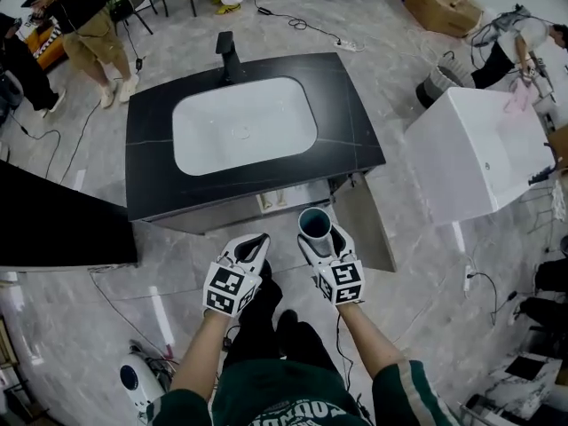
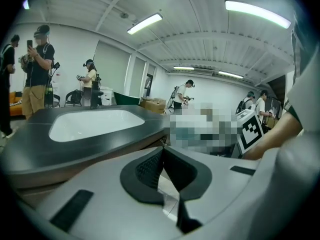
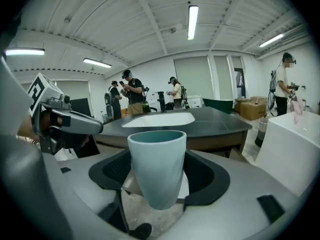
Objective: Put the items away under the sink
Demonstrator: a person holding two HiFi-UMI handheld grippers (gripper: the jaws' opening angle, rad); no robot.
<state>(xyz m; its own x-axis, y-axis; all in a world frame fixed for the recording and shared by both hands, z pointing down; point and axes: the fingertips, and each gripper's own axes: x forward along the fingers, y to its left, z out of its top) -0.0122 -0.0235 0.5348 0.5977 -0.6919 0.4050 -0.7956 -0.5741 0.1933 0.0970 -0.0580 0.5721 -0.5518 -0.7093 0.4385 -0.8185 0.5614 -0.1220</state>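
Note:
A black-topped sink cabinet [image 1: 151, 131] with a white basin [image 1: 244, 122] and a black faucet [image 1: 228, 56] stands in front of me. Its right-hand door [image 1: 366, 224] hangs open below the counter. My right gripper [image 1: 318, 238] is shut on a teal cup [image 1: 314, 224], held upright just in front of the cabinet's lower opening. In the right gripper view the cup [image 3: 156, 166] fills the space between the black pads [image 3: 210, 176]. My left gripper [image 1: 251, 242] hovers beside it, to the left; its pads [image 2: 147, 169] meet with nothing between them. The cabinet's inside is hidden.
A large white box [image 1: 479, 149] stands to the right, a black panel [image 1: 53, 220] to the left. People [image 1: 84, 25] stand behind the sink. Cables and a power strip [image 1: 348, 45] lie on the grey floor, cardboard boxes [image 1: 444, 7] at back right. A small white device [image 1: 138, 380] sits by my left foot.

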